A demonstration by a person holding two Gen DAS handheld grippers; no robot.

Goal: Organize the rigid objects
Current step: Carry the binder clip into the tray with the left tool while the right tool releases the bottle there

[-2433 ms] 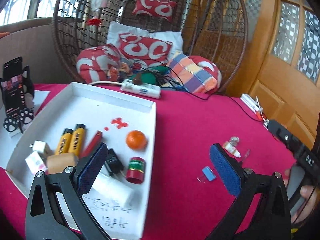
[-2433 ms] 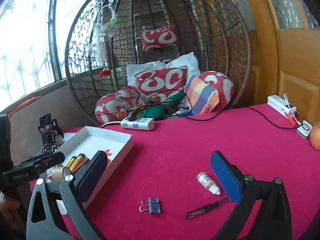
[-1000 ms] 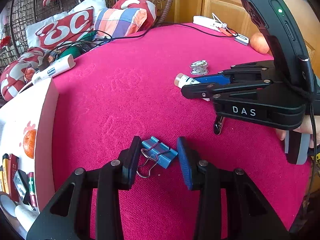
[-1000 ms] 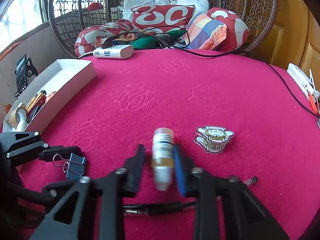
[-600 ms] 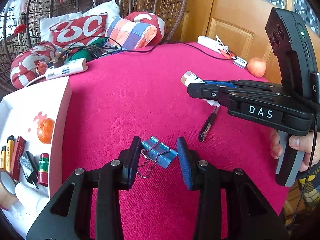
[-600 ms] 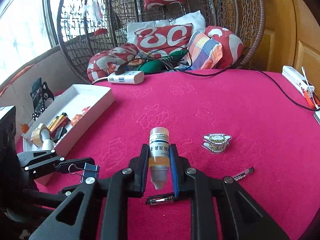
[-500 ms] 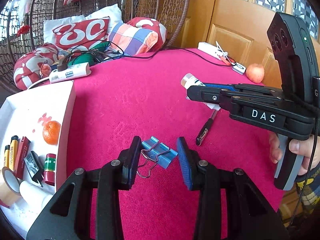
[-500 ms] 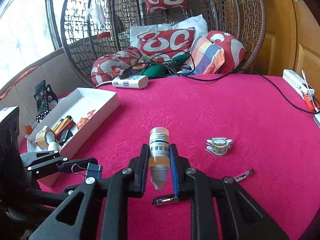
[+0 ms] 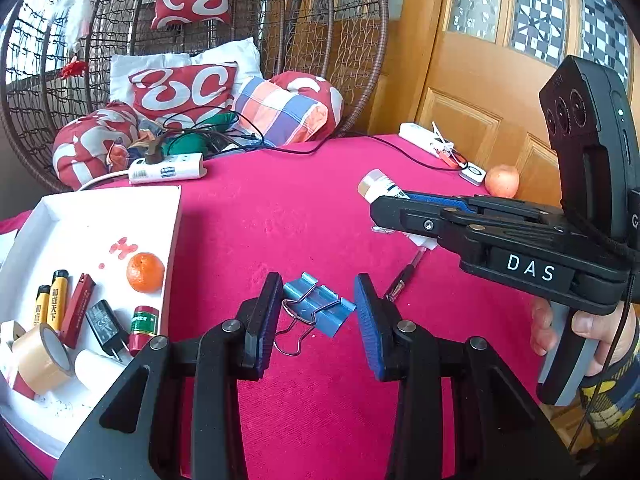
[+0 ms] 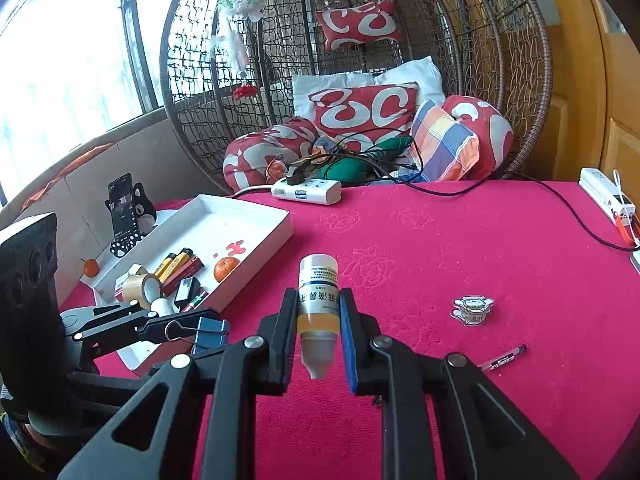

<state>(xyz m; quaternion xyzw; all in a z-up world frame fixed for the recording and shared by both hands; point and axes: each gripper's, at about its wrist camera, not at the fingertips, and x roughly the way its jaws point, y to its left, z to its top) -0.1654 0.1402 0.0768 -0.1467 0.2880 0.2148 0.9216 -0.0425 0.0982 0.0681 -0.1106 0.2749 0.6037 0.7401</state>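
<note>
My left gripper (image 9: 318, 310) is shut on a blue binder clip (image 9: 318, 307) and holds it above the red tablecloth; the clip also shows in the right wrist view (image 10: 208, 330). My right gripper (image 10: 319, 330) is shut on a small dropper bottle (image 10: 318, 312) with a white label and yellow liquid, held off the table; its end sticks out past the right gripper in the left wrist view (image 9: 378, 186). A white tray (image 9: 172, 216) at the left holds an orange, lighters, tape, a charger and a small can.
A black pen (image 10: 502, 358) and a cartoon sticker (image 10: 472, 309) lie on the cloth at the right. A power strip (image 10: 306, 192) and cables sit at the far edge before a wicker chair with cushions. A phone on a stand (image 10: 124, 210) is beyond the tray. An apple (image 9: 502, 181) lies far right.
Both grippers closed on their objects, the left on the clip and the right on the bottle, and lifted them. Both have since risen and drawn back, so the tray is in fuller view.
</note>
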